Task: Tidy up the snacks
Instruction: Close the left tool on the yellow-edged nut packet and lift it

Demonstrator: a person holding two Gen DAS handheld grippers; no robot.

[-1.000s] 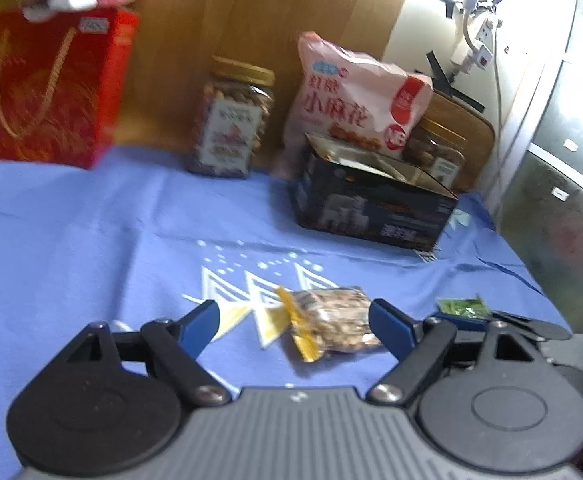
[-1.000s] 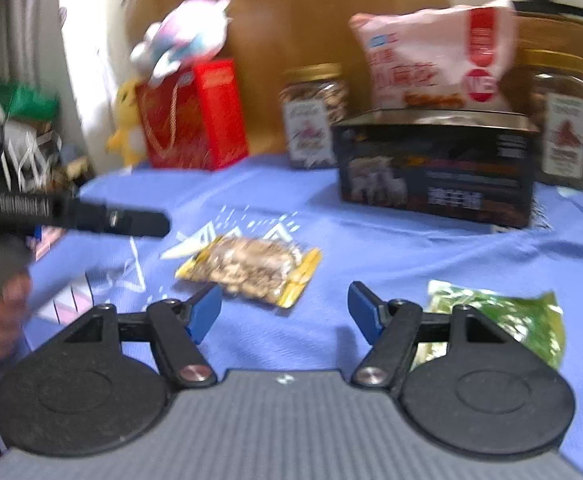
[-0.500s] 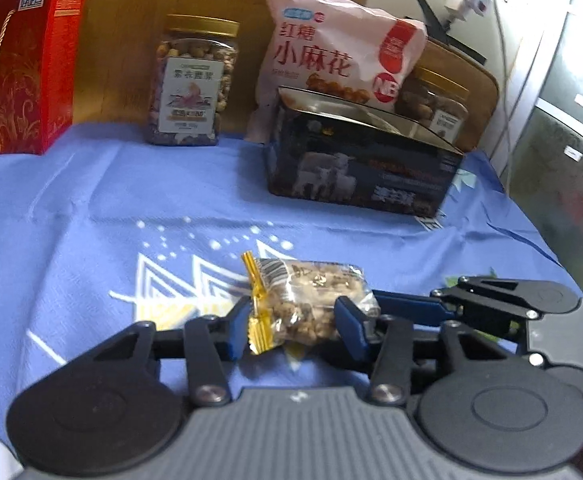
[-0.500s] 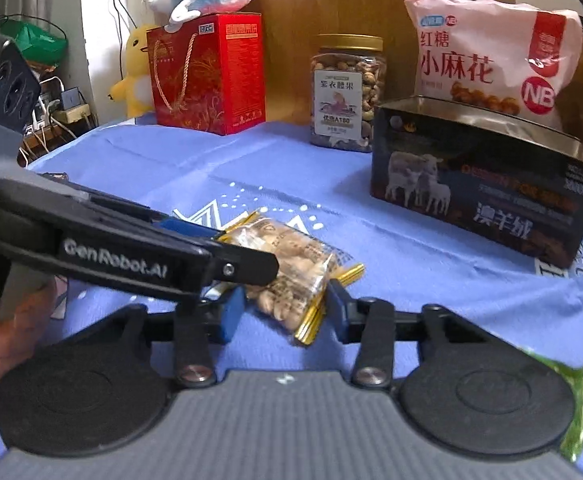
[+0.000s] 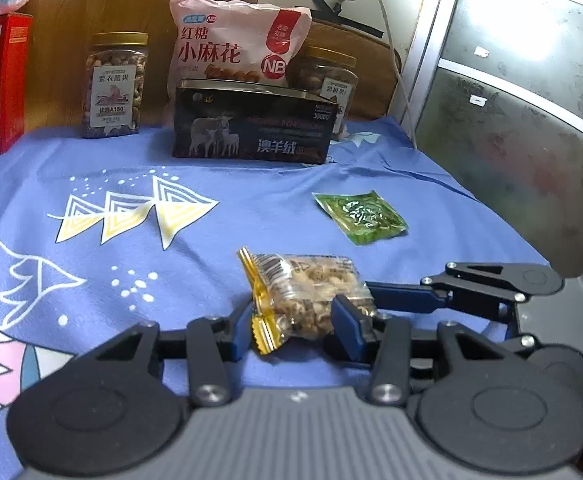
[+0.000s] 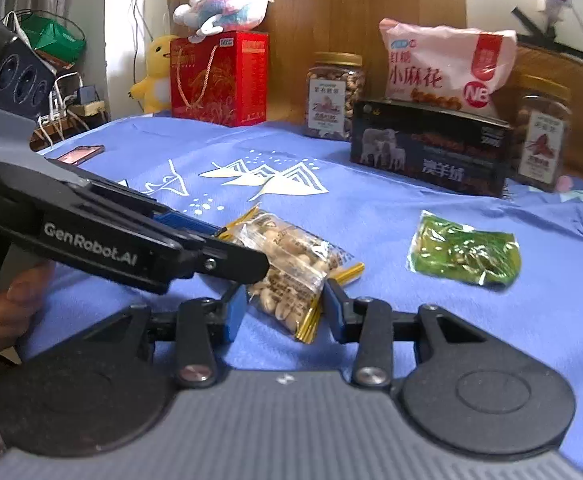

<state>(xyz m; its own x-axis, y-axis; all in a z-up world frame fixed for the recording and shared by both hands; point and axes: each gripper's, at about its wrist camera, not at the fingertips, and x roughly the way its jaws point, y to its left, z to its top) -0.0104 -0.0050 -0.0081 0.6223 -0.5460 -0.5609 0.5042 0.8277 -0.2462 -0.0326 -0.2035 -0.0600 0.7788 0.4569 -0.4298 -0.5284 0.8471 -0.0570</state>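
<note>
Two hand-held grippers grip one nut packet point(image 5: 305, 298) from opposite ends above a surface draped in blue cloth point(image 5: 91, 280). The left hand-held gripper point(image 5: 291, 326) pinches the packet's gold-crimped end between its blue pads, jaws narrow; the right hand-held gripper point(image 6: 283, 312) clamps the other end, its jaws also narrow around the crinkled clear film. The packet is a small clear pillow pouch, lumpy with pale nuts and sealed with serrated gold foil edges. A flat, glossy green packet point(image 5: 361, 218) lies on the cloth just beyond, apart from both tools. At the back stand a dark rectangular box point(image 5: 251, 128) printed with sheep, a puffy pink bag point(image 5: 237, 46) and two gold-lidded clear jars point(image 5: 114, 86).
</note>
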